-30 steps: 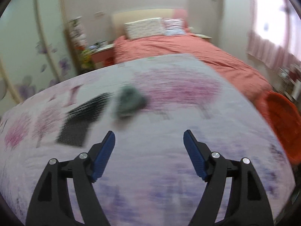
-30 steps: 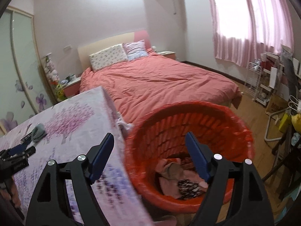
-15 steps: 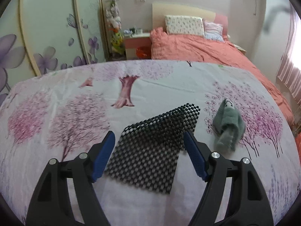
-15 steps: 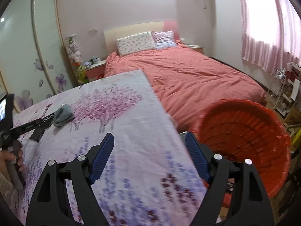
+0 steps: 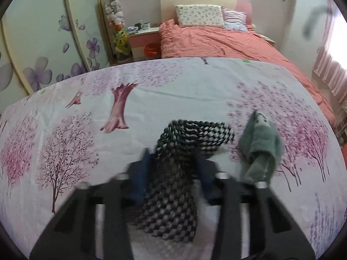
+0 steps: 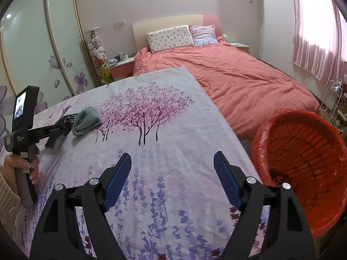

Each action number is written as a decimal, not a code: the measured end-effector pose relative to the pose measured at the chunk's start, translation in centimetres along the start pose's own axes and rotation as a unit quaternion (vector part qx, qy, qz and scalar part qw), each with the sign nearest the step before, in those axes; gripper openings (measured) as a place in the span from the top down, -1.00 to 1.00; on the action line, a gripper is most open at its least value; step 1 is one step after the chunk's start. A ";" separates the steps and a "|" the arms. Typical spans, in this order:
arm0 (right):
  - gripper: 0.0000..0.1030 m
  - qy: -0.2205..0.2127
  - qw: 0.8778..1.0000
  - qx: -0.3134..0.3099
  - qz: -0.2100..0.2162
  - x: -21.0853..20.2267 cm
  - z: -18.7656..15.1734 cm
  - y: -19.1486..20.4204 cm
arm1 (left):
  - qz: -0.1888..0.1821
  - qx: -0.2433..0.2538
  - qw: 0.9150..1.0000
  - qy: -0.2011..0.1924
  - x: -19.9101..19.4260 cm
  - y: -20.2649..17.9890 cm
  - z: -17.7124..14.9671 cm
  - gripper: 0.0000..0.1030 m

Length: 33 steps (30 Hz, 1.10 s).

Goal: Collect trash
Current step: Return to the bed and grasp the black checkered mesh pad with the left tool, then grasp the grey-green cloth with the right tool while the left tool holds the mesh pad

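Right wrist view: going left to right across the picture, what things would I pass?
Left gripper held in a hand → black mesh mat → grey sock → open right gripper → red basket.

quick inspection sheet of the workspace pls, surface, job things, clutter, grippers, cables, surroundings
surface: table under a tree-print cloth.
job's things: black mesh mat bunched up between the left pads; grey sock lying just right of it; red bin off the table's right edge, something at its bottom, too dim to name.
clutter: nothing seen.
grippers: left gripper closing, blurred, mat between its jaws; right gripper open, empty, over bare cloth.
cables: nothing seen.
surroundings: bed with two pillows, wardrobe, curtain.
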State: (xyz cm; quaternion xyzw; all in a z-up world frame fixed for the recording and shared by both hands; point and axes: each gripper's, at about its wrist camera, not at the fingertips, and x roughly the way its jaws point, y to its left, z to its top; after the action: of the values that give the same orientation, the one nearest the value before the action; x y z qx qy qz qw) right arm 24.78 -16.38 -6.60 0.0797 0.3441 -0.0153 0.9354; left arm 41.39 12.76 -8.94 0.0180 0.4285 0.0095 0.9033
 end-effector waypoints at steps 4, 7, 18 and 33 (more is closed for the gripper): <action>-0.51 0.003 1.000 -0.002 0.002 0.0 0.0 0.4 | -0.010 -0.014 1.000 -0.002 -0.3 0.4 -0.3 0.77; -0.51 0.002 1.000 -0.008 0.005 -0.1 0.1 1.0 | -0.002 -0.019 1.000 -0.001 -1.1 1.7 -1.3 0.78; -0.51 0.024 0.998 -0.040 0.047 2.8 0.9 7.2 | 0.087 -0.070 0.994 0.000 -4.5 10.4 -5.7 0.69; -0.18 0.040 0.994 -0.075 0.061 9.2 4.4 17.5 | 0.058 -0.102 0.993 0.006 -4.1 12.1 -5.7 0.62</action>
State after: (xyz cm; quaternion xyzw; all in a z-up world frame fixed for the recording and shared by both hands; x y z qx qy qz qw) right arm 36.13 0.46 -6.81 0.0305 0.3758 0.0710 0.9235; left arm 34.35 24.90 -8.92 -0.0491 0.4288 0.1058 0.8958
